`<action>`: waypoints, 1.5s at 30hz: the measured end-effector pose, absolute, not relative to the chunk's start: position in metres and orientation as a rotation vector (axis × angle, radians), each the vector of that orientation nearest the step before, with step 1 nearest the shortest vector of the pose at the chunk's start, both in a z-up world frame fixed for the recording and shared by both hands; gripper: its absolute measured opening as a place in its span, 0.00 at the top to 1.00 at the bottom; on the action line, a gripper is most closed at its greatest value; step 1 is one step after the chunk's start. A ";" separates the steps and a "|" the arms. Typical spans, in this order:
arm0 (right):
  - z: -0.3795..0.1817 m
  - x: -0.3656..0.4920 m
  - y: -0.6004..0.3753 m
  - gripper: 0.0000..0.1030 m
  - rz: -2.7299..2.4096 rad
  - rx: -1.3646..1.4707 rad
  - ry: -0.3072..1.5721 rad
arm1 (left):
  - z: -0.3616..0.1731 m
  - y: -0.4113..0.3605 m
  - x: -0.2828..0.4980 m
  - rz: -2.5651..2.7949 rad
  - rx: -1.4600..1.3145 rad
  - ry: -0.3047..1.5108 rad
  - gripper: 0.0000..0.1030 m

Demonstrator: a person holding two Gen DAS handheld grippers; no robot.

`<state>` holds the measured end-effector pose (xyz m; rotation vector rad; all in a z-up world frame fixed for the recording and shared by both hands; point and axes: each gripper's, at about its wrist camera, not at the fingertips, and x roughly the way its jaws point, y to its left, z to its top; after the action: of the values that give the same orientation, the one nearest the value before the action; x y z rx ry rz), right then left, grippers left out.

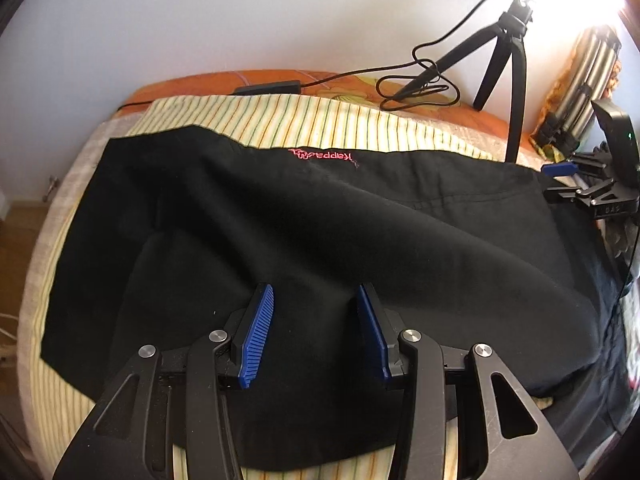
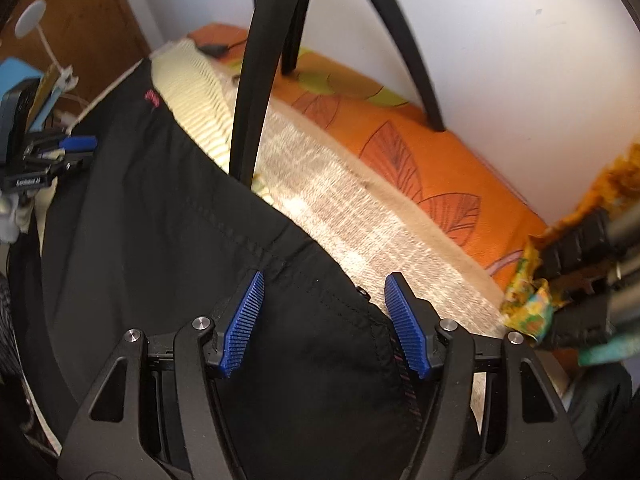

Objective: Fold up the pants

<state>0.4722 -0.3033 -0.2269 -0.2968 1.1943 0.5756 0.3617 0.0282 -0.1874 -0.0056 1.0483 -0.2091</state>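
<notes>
Black pants (image 1: 280, 216) spread flat across bed, over yellow-striped sheet (image 1: 280, 116); pink embroidered logo (image 1: 322, 156) near far edge, reads upside down from left wrist view. Fabric rumpled, w/ long diagonal creases running across middle. Orange leaf-print bedding (image 2: 420, 152) along wall behind sheet, beige woven blanket (image 2: 360, 220) between it & pants in right wrist view.

Left hand-held gripper (image 1: 316, 332) angled down over near part of pants, blue ribbed pads (image 1: 258, 336) partway apart w/ black cloth lying below & between; pads not seen pressing on fabric, nothing gripped. Right hand-held gripper (image 2: 324, 324) over pants' end by hem/waist seam, jaws fairly wide, stitched edge of cloth visible in gap, right pad close to cloth's edge where blanket starts; no pinch visible there either. Can't tell whether fingertips touch cloth in either view.

Each gripper visible from other's camera at frame edge: right one at far right in left view, left one at far left in right view, both near pants' ends.

Black tripod (image 1: 508, 52) standing on bed at far side, one leg down just beside pants' far edge. Black cable (image 1: 416, 80) looped on orange bedding, leading to small black adapter (image 1: 266, 86). Wooden furniture (image 2: 80, 32) at top left in right view
</notes>
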 end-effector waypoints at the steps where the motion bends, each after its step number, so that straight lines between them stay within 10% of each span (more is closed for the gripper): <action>1: -0.228 0.473 -0.304 0.36 0.584 -0.294 1.197 | -0.187 0.026 0.361 -0.210 0.013 1.041 0.59; 6: -0.235 0.478 -0.306 0.44 0.595 -0.279 1.216 | -0.187 0.025 0.357 -0.205 0.026 1.014 0.59; 13: -0.219 0.462 -0.303 0.88 0.543 -0.318 1.192 | -0.187 0.027 0.356 -0.210 0.017 1.011 0.59; 37: -0.128 0.261 -0.265 0.90 0.602 -0.274 1.038 | -0.122 0.100 0.371 -0.199 -0.418 1.012 0.30; 45: -0.153 0.233 -0.262 0.90 0.593 -0.325 1.066 | -0.164 0.113 0.394 -0.049 -0.543 1.106 0.38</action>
<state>0.2335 -0.2618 -0.1528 -0.3251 1.0659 0.5934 0.3938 0.1135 -0.1637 -0.5435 1.1059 -0.0487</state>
